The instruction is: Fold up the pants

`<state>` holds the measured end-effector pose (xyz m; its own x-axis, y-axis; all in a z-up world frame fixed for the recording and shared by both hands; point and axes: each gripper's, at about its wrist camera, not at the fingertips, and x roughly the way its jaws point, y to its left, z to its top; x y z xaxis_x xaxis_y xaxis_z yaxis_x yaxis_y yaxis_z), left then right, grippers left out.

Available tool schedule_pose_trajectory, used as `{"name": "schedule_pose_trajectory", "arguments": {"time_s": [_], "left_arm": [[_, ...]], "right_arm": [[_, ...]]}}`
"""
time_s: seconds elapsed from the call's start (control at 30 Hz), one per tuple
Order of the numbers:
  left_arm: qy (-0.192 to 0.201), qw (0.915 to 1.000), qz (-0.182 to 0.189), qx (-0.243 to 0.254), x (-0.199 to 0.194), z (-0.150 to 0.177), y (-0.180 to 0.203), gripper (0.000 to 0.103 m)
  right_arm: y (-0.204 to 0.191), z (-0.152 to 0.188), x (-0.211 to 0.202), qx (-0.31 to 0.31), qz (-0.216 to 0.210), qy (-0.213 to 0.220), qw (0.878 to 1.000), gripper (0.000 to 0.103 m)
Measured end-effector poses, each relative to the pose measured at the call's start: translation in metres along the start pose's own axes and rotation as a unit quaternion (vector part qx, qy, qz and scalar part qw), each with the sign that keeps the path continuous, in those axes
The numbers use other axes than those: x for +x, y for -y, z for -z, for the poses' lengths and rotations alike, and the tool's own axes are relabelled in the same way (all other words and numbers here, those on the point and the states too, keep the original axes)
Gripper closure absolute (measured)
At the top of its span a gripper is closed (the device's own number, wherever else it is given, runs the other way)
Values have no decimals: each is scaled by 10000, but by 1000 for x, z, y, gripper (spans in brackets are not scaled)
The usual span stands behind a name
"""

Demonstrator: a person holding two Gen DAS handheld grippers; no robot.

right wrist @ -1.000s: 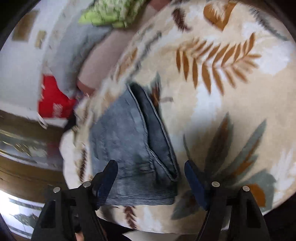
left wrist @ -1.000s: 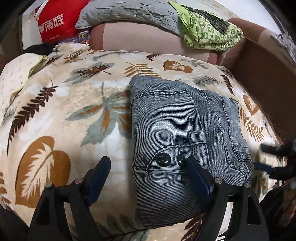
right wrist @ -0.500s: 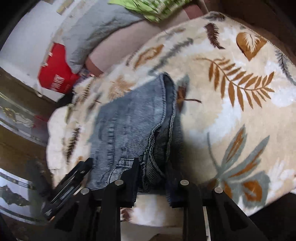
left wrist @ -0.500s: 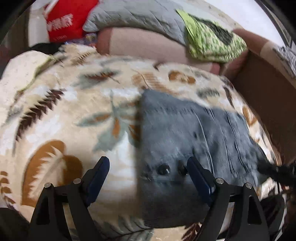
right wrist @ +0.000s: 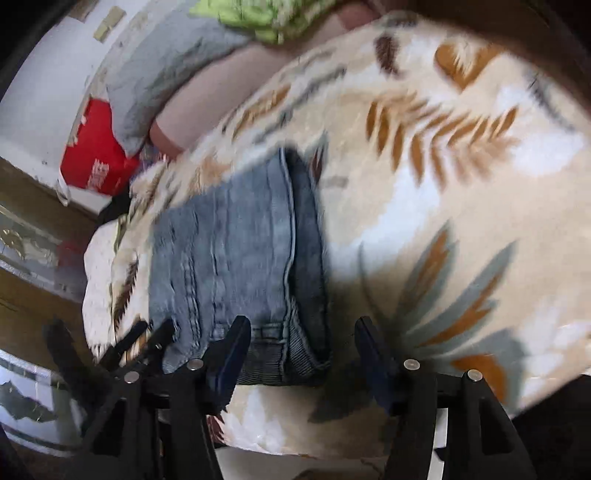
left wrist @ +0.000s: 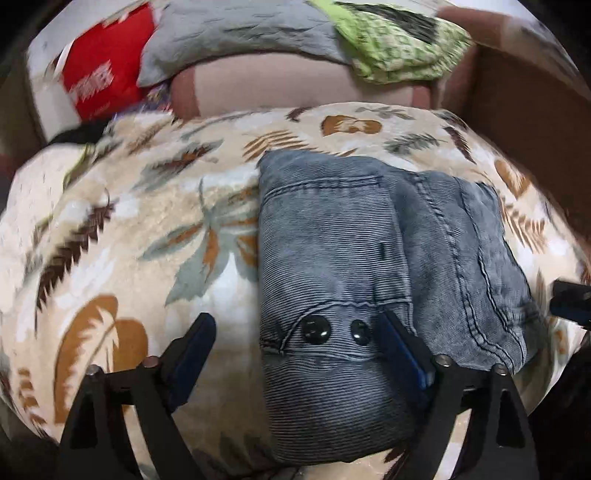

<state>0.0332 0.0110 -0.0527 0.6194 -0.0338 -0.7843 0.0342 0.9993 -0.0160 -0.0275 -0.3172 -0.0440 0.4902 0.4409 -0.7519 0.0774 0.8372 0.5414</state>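
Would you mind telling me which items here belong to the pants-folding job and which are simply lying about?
Part of the job:
- folded denim pants
- leaf-print blanket under them
- left gripper, its jaws opening, nothing gripped
- right gripper, its jaws opening over the pants' edge

Lying about:
- red bag
- grey quilted pillow
- green patterned cloth

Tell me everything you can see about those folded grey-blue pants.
The pants are faded grey-blue, finely ribbed denim-like cloth, folded into a thick compact bundle lying flat on the leaf-print blanket. Stitched seams, a pocket edge and two dark round buttons show on top. The left claw straddles the bundle's left part, its jaws opening; neither claw grips it.
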Motion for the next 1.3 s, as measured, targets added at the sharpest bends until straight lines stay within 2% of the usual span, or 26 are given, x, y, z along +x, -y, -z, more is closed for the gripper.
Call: {"name": "schedule_pose_trajectory", "arguments": {"time_s": [0.07, 0.13, 0.2, 0.27, 0.3, 0.33, 0.37, 0.4, 0.43, 0.47, 0.5, 0.57, 0.6, 0.67, 0.73, 0.8, 0.87, 0.9, 0.93, 1.0, 1.07, 1.1, 1.17, 1.23, 1.3], "left_arm": [[-41, 10000, 41, -68, 2, 0, -2, 10], [2, 10000, 24, -74, 2, 1, -2, 10], [15, 9999, 42, -112, 3, 2, -3, 9], [-32, 9998, 110, -179, 3, 0, -5, 9], [-39, 9996, 155, -228, 2, -2, -7, 9], [-22, 9991, 255, -331, -3, -4, -10, 9], [57, 9983, 382, -444, -10, -5, -13, 10], [258, 9973, 452, -513, -21, -6, -16, 10], [498, 9967, 423, -478, -31, -6, -17, 10], [628, 9967, 325, -408, -35, -6, -17, 10], [626, 9973, 197, -322, -34, -6, -15, 10], [124, 9996, 211, -149, -12, -2, -11, 10], [-49, 9996, 228, -156, -1, 3, -10, 9], [16, 9989, 324, -334, 3, 8, -14, 9], [-28, 9987, 376, -341, 4, 6, -16, 8], [8, 9986, 388, -355, 5, 7, -16, 8], [7, 9982, 470, -381, 5, 7, -16, 8], [28, 9980, 481, -419, -1, 7, -19, 9], [113, 9971, 567, -504, -10, 5, -22, 9], [586, 9925, 772, -746, -33, 0, -28, 9], [693, 9922, 819, -632, -37, -4, -26, 9], [549, 9939, 799, -517, -32, -3, -22, 9], [-13, 9959, 788, -452, -6, 4, -17, 9], [-111, 9916, 1011, -799, 4, 9, -25, 8], [-169, 9905, 1083, -831, 5, 6, -28, 8]], "right_arm": [[-8, -5, -24, 21, -254, 369, 9990, 40], [-25, -13, -34, -103, -570, 505, 9970, 40], [-44, -18, -31, -232, -1148, 427, 9922, 40], [-47, -23, -7, -159, -1550, 172, 9876, 37], [-41, -24, 13, -49, -1555, -108, 9878, 35], [-34, -23, 32, 60, -1283, -374, 9910, 35], [-21, -19, 55, 196, -831, -711, 9938, 39], [-13, -16, 66, 331, -838, -783, 9929, 43], [-14, -17, 58, 352, -926, -623, 9931, 44], [-18, -19, 52, 309, -900, -662, 9933, 44], [-27, -25, 47, 192, -770, -657, 9947, 44], [-46, -38, 33, -134, -581, -417, 9974, 42], [-58, -48, 29, -290, -687, -356, 9966, 42], [-80, -67, 28, -499, -959, -295, 9937, 41], [-87, -83, 43, -671, -996, -299, 9923, 37], [-73, -91, 68, -558, -539, -418, 9961, 37], [-41, -91, 107, -58, 128, -864, 9962, 40], [-34, -89, 110, 71, -21, -780, 9969, 40], [-40, -89, 104, -37, 0, -694, 9976, 40], [-63, -91, 94, -549, 377, -750, 9950, 40], [-85, -97, 83, -972, 685, -620, 9910, 40], [-97, -103, 74, -1136, 709, -494, 9898, 40], [-123, -111, 66, -1328, 518, -369, 9891, 40], [-150, -115, 72, -1522, -49, -580, 9866, 35], [-164, -110, 90, -1604, -508, -926, 9814, 32]]}}
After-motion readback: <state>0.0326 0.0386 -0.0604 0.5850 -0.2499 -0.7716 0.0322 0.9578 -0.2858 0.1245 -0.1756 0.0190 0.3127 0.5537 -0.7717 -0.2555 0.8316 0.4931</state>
